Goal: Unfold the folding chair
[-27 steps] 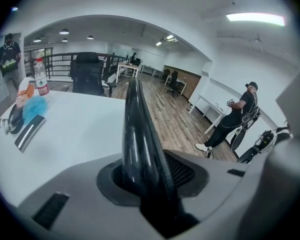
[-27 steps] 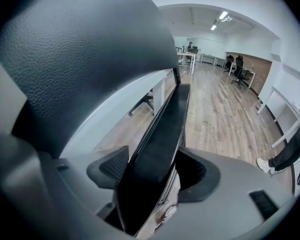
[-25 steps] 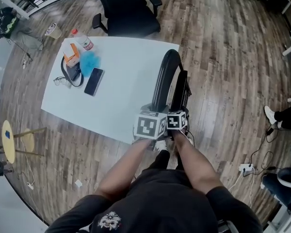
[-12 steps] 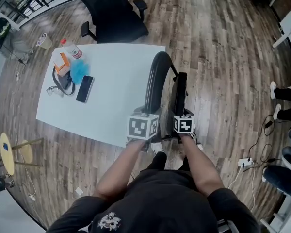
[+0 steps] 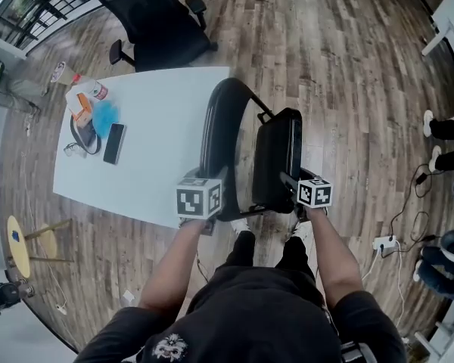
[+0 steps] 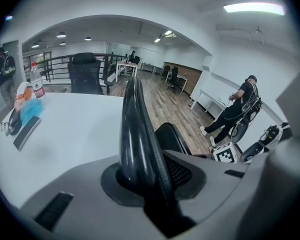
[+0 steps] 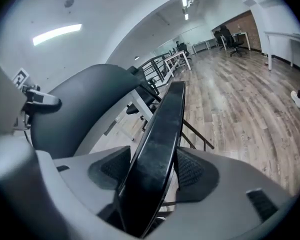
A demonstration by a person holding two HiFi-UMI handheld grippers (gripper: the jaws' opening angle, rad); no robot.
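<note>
Partly open folding chair (image 5: pixel 246 153) stands on the wood floor (image 5: pixel 348 66), against the white worktop's (image 5: pixel 147 157) right edge. Left claw (image 6: pixel 150 176) is closing on the backrest (image 6: pixel 135 129) rim, pads pressed to both faces. Right claw (image 7: pixel 155 176) is closing on the seat (image 7: pixel 162 134) edge, pads against it. Seat angled away from backrest.

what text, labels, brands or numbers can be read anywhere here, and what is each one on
No text reads clearly in any view.
water bottle: red label, print too small to read.
orange box: print too blurred to read.
marker cubes: black-and-white square patterns, no letters or numbers.
shirt emblem: pale graphic, too blurred to read.
</note>
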